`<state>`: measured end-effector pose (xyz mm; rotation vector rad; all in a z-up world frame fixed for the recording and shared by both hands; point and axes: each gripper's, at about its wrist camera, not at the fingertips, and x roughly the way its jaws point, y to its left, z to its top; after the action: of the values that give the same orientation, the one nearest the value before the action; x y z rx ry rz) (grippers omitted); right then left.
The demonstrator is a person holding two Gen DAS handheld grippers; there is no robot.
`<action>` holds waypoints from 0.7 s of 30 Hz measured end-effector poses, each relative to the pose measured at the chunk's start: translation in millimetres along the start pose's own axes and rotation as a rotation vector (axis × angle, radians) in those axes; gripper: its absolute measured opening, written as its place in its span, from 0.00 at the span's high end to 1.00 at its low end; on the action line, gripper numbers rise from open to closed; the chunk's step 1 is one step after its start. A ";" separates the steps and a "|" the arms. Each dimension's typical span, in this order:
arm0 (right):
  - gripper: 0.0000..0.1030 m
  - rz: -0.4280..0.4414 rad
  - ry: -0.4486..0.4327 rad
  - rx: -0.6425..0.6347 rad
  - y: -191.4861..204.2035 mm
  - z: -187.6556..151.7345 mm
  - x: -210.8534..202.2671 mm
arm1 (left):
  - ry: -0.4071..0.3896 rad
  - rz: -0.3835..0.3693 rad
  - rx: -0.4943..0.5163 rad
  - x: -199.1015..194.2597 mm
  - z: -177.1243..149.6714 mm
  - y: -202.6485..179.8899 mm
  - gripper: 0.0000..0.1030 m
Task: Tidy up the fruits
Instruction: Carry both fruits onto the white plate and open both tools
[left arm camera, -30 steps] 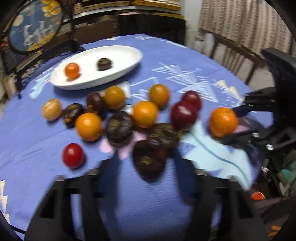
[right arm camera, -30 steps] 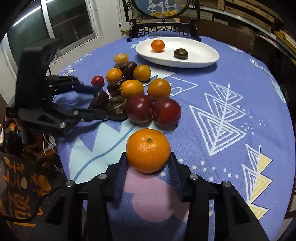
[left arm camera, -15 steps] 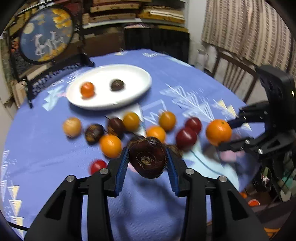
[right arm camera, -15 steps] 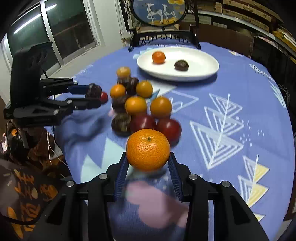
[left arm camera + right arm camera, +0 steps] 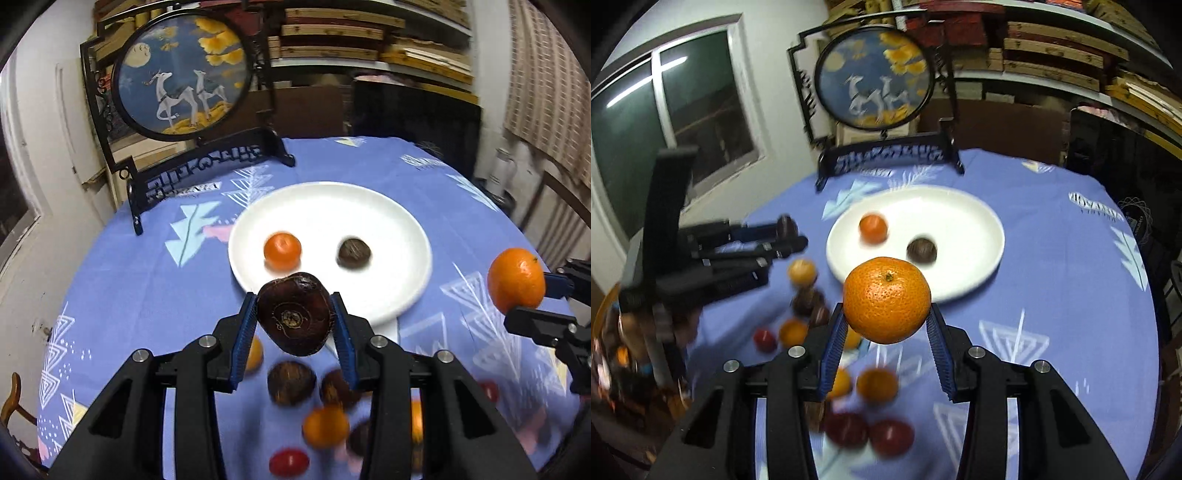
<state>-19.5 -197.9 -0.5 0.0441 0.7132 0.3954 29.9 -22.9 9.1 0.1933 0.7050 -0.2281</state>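
On the white plate (image 5: 402,295) lie two fruits: one orange (image 5: 282,250) on the left and one dark brown fruit (image 5: 354,252) to its right, apart from each other. Loose fruit lies on the counter (image 5: 147,288) nearer the cameras, blurred: in the right wrist view about four or five orange ones (image 5: 877,386), three red ones (image 5: 891,436) and a few dark ones (image 5: 807,299); an exact count cannot be made.

The left gripper (image 5: 294,317) is clenched on a dark fruit (image 5: 293,314), its blue pads (image 5: 245,332) pressing the fruit from both sides. The fruit is held in the air above the counter, in front of the near rim of the plate. The jaws stand only as far apart as the fruit is wide.

The right gripper (image 5: 886,328) grips a mandarin (image 5: 886,300) the same way, stem end up, blue pads (image 5: 938,347) against its flanks. It too is off the counter, in front of the near edge of the plate. In the left wrist view this mandarin shows at the right edge, clear of the plate.

The counter is round and covered with a blue cloth (image 5: 1052,295) printed with white and pale triangle patterns. At its far side stands a round picture screen (image 5: 183,74) of deer under a moon, in a black frame and stand. Behind are shelves (image 5: 369,37) stacked with flat wooden things, a window (image 5: 683,103) on the left, a checked curtain (image 5: 546,81) and a chair (image 5: 554,206) on the right.
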 end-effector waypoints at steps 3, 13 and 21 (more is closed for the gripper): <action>0.57 -0.004 -0.014 0.014 -5.5 24.9 15.8 | 0.005 0.043 0.007 18.0 17.9 -2.9 0.62; 0.57 -0.026 0.004 0.053 -23.4 73.3 77.6 | 0.023 0.104 -0.001 69.0 58.7 0.3 0.62; 0.57 -0.045 0.036 0.065 -41.0 80.1 107.3 | 0.049 0.116 -0.002 96.9 64.9 9.0 0.62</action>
<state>119.6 -188.9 -14.2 0.0818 0.7615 0.3307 144.0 -44.3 -5.5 0.2382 0.7405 -0.1124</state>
